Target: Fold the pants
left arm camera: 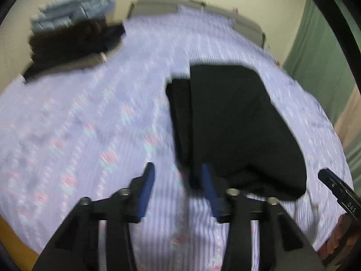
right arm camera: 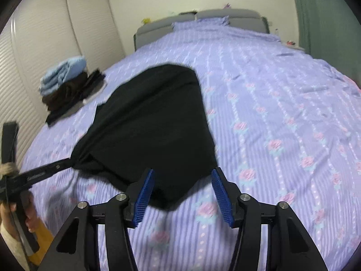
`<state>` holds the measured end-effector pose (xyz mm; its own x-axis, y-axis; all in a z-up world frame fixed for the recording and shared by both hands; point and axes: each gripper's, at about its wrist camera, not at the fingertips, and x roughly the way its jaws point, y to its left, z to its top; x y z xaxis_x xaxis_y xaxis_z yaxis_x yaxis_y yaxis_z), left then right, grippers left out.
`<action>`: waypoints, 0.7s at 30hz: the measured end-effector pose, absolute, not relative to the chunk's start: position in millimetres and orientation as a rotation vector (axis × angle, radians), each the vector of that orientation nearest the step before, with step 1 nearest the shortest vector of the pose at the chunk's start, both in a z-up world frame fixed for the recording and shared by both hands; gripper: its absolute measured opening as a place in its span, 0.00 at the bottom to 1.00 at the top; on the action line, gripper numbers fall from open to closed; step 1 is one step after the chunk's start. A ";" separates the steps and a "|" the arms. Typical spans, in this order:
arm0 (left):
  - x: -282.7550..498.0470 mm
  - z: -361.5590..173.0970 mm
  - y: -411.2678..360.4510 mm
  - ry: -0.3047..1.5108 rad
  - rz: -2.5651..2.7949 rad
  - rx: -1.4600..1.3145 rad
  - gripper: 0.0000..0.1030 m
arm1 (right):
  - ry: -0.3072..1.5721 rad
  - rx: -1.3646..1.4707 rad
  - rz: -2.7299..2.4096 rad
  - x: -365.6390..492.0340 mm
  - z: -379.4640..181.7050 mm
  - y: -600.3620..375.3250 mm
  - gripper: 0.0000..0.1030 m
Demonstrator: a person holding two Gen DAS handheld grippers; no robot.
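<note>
1. At the far left, about 10 o'clock in the right wrist view, pale slatted wardrobe doors [right arm camera: 45, 36] stand beside the bed.
2. Just in front of them, a stack of folded clothes [right arm camera: 65, 88] sits at the bed's left edge. The top layer is light blue, with dark brown under it and black at the bottom. It is well apart from the pants.
3. The left hand-held gripper [left arm camera: 178, 180] is released: in its own, motion-blurred view, the two blue pads stand apart with striped sheet showing between them. A corner of the pants touches the inner face of its right pad. From the right wrist view, this tool reaches in from 9 o'clock, and the black cloth bunches to a point at its tip.
4. The pants [right arm camera: 153, 122] are black and lie flat on the bed [right arm camera: 270, 90], left of its middle. They form a broad folded shape, rounded at 12 o'clock and narrowing toward the two tools at 6 o'clock. In the left wrist view a second, narrower layer shows along their left side.
5. The right hand-held gripper [right arm camera: 182, 180] is also released, pads wide apart. The nearest corner of the pants lies between the pads, close to the left one, and neither pad presses on it.
6. The bed's cover is lilac with stripes and pink flowers, and it is lightly wrinkled toward 3 o'clock.
7. At 12 o'clock a grey padded headboard [right arm camera: 237, 14] runs behind a matching lilac pillow [right arm camera: 203, 22].
8. At 1 o'clock, far right, hangs a green curtain [right arm camera: 315, 11].
</note>
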<state>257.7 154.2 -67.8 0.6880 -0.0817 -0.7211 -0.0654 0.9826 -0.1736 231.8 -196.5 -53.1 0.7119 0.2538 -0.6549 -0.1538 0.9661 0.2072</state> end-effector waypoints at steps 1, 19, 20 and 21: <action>258.7 -58.4 153.6 0.778 -0.004 -0.179 0.50 | 0.717 0.155 0.218 234.6 -48.7 -198.3 0.69; 404.0 -92.8 159.3 0.921 -0.218 -0.297 0.32 | 0.732 0.239 0.223 356.5 -60.6 -176.8 0.69; 403.9 -93.5 160.0 0.915 -0.198 -0.290 0.34 | 0.738 0.240 0.226 358.3 -63.1 -175.9 0.69; 404.2 -93.8 160.0 0.909 -0.204 -0.299 0.34 | 0.743 0.244 0.229 359.7 -65.5 -175.5 0.69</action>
<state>404.2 160.0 -93.8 0.5992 -0.2987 -0.7428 0.0478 0.9395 -0.3393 359.7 -175.5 -65.5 0.7144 0.2901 -0.6368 -0.1188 0.9471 0.2982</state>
